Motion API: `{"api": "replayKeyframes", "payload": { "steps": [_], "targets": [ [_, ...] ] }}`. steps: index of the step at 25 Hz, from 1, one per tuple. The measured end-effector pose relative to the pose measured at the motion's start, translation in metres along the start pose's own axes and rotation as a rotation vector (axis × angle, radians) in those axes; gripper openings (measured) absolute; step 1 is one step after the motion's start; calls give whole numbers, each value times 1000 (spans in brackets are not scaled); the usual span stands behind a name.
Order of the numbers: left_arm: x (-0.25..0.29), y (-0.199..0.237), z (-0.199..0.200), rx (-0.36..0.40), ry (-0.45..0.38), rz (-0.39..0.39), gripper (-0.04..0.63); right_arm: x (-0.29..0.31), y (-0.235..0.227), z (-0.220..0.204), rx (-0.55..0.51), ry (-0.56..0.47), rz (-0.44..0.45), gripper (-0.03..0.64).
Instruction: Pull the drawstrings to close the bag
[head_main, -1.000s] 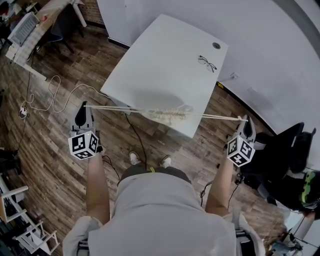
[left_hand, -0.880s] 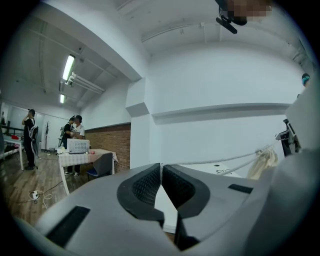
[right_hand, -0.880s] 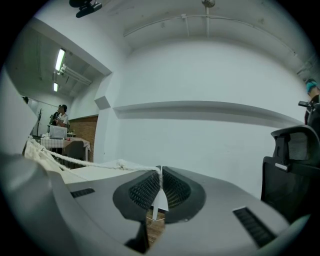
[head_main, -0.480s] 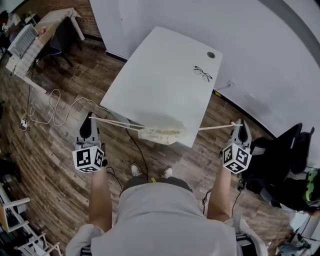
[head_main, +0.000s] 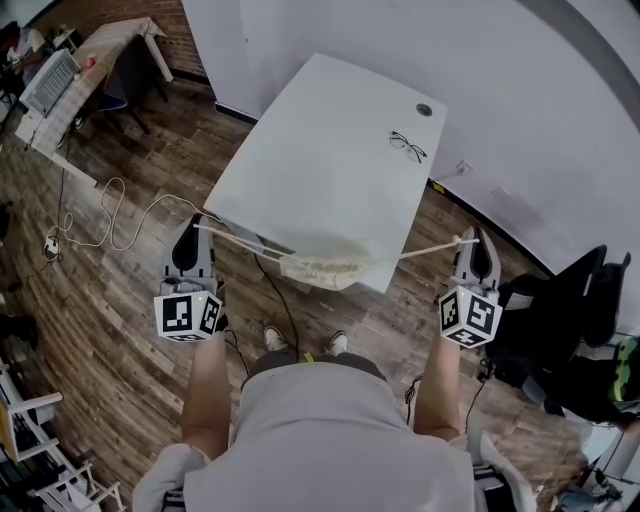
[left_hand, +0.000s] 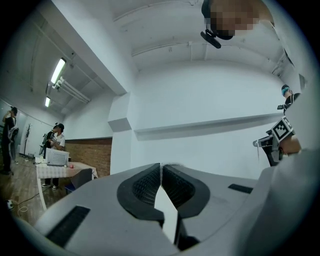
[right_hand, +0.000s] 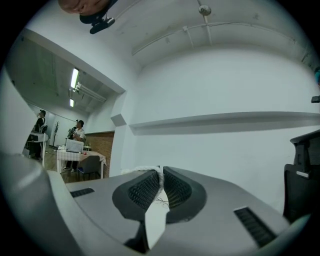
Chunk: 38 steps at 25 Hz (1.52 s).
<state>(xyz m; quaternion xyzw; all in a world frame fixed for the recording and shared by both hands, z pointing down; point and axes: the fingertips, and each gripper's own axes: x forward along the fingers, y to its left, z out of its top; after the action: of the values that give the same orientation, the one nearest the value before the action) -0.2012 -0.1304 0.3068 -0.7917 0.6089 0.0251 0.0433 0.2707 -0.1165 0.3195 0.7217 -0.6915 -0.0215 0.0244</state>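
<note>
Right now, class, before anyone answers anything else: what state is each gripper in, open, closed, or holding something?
Left gripper: closed on the left drawstring.
Right gripper: closed on the right drawstring.

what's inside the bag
Only the outside of the bag shows; its mouth is gathered tight between the drawstrings held by the left gripper and right gripper. The cloth covers any contents.

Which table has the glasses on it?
The big white table right in front, with the bag at its near edge. The glasses lie near its far right corner. The small table at top left shows none.
</note>
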Motion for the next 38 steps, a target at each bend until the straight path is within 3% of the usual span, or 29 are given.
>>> {"api": "replayKeyframes", "payload": {
  "steps": [12,23,27,38],
  "targets": [
    [11,-49,23,-15,-55,-127,23,2,21,28,-63,-49,81,41],
    [4,-79,50,-54,-110,-207,23,4,35,51,-51,-100,146,41],
    [6,-83,44,-67,-95,-238,23,12,39,50,-57,-92,152,41],
    [4,-80,39,-89,-62,-229,23,11,36,46,-59,-73,159,41]
  ]
}}
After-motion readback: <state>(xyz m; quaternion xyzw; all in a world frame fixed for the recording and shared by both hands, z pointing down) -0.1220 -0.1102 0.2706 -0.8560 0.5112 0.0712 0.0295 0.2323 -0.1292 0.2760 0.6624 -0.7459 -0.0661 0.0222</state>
